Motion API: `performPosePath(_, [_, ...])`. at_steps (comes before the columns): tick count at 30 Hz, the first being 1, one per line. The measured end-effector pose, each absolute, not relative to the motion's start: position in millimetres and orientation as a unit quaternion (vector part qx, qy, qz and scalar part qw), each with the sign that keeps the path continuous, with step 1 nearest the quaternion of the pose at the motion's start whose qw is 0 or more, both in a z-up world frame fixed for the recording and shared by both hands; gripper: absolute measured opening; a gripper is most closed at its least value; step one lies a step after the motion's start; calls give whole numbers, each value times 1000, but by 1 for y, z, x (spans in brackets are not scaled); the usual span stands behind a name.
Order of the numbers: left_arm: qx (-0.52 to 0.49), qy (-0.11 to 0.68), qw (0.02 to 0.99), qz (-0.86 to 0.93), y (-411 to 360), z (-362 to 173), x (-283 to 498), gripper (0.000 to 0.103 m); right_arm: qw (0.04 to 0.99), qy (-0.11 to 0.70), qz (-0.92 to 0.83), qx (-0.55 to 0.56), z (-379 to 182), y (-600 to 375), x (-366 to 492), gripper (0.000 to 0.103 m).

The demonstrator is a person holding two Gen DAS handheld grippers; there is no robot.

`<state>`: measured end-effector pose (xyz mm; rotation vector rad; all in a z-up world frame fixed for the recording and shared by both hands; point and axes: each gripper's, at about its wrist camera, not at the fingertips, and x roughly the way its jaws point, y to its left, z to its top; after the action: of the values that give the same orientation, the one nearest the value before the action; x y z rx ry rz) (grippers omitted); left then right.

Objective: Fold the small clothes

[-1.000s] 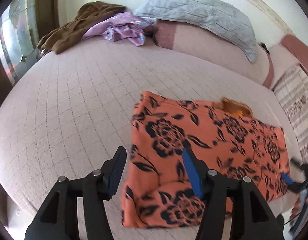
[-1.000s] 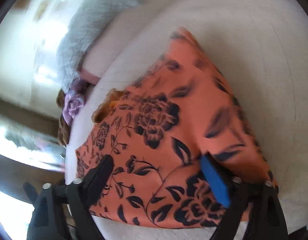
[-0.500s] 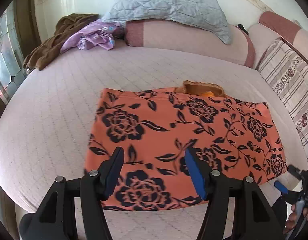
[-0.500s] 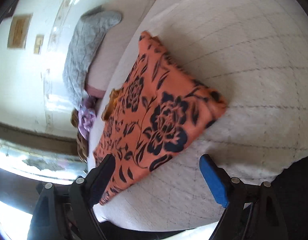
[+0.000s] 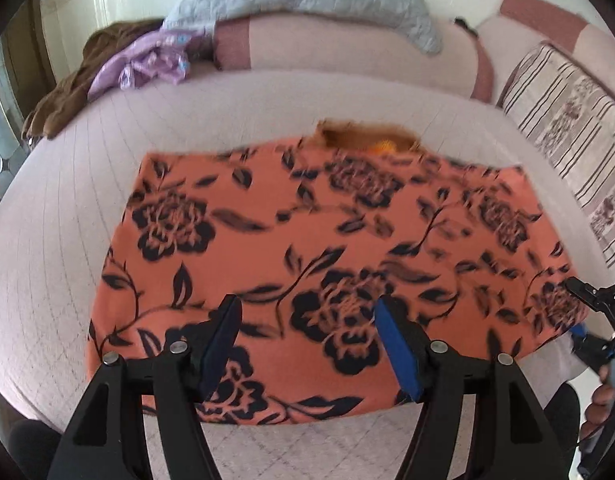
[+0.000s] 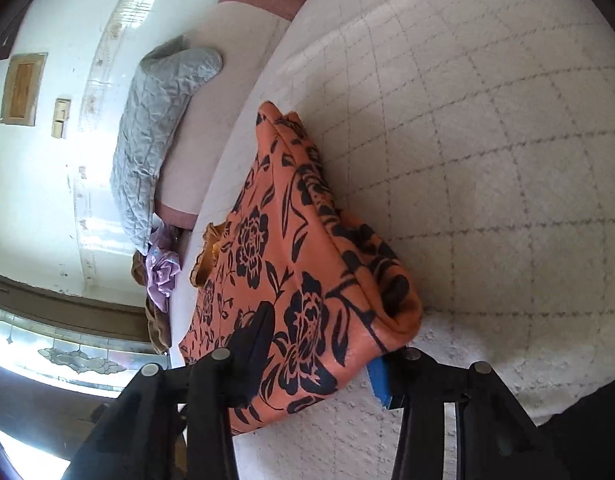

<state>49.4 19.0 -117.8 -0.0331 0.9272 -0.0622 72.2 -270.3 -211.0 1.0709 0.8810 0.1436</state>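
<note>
- The orange flowered cloth [image 5: 307, 248] lies flat near the front edge of the bed [image 5: 67, 208]; its long axis runs left to right along that edge
- The left gripper [image 5: 307, 344] hovers over the cloth's near edge, jaws wide, holding nothing; the cloth lies straight ahead and below them
- The right gripper [image 6: 327, 356] sits at the cloth's right front corner, jaws wide, one either side of the folded corner; whether they touch it I cannot tell
- Judgement: the right gripper is nearer a grip; closing there comes first
- A pillow [image 5: 307, 4] and other clothes [image 5: 147, 64] lie at the far edge, well apart
</note>
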Motion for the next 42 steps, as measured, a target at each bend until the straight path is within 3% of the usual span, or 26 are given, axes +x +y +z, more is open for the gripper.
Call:
performPosePath(2, [-10, 452, 892, -30, 14, -124, 54, 73, 767, 393, 65, 503, -213, -275, 70, 77])
performPosePath(5, [24, 485, 874, -26, 4, -154, 64, 74, 773, 384, 68, 500, -213, -276, 75, 77])
performPosePath(7, [44, 468, 882, -22, -2, -150, 60, 73, 783, 384, 69, 483, -210, -274, 82, 63])
performPosePath(8, [38, 471, 881, -25, -3, -146, 59, 73, 785, 392, 68, 475, -209, -273, 86, 38])
performPosePath(9, [22, 466, 884, -35, -2, -138, 57, 73, 782, 407, 68, 467, -210, -273, 90, 32])
performPosePath(13, [16, 412, 911, -29, 2, -116, 42, 73, 778, 418, 59, 466, -213, -276, 91, 35])
performPosePath(16, [37, 476, 877, -47, 2, -159, 55, 74, 772, 413, 66, 479, -215, -276, 91, 51])
performPosePath(17, [48, 455, 888, -51, 0, -158, 51, 74, 774, 414, 67, 473, -213, -274, 92, 52])
performPosePath(18, [58, 453, 888, -55, -2, -158, 49, 74, 780, 420, 64, 459, -210, -271, 95, 47])
performPosePath(20, [32, 460, 885, -66, 6, -155, 49, 74, 791, 442, 59, 420, -204, -264, 103, 26])
performPosePath(25, [-4, 457, 885, -91, 20, -152, 47, 74, 843, 443, 48, 301, -148, -231, 114, 22])
performPosePath(32, [-216, 390, 893, -61, 137, -98, 29, 70, 909, 364, 153, 132, -39, -95, 108, 19])
performPosePath(34, [-275, 379, 883, -31, 183, -94, 21, 70, 903, 373, 190, 93, -48, -46, 103, 19])
performPosePath(39, [-313, 400, 861, -13, 231, -101, 12, 68, 831, 501, 230, 74, -162, 21, 114, 20])
performPosePath(42, [-308, 402, 861, -45, 228, -94, 22, 68, 844, 477, 234, 77, -152, 15, 108, 18])
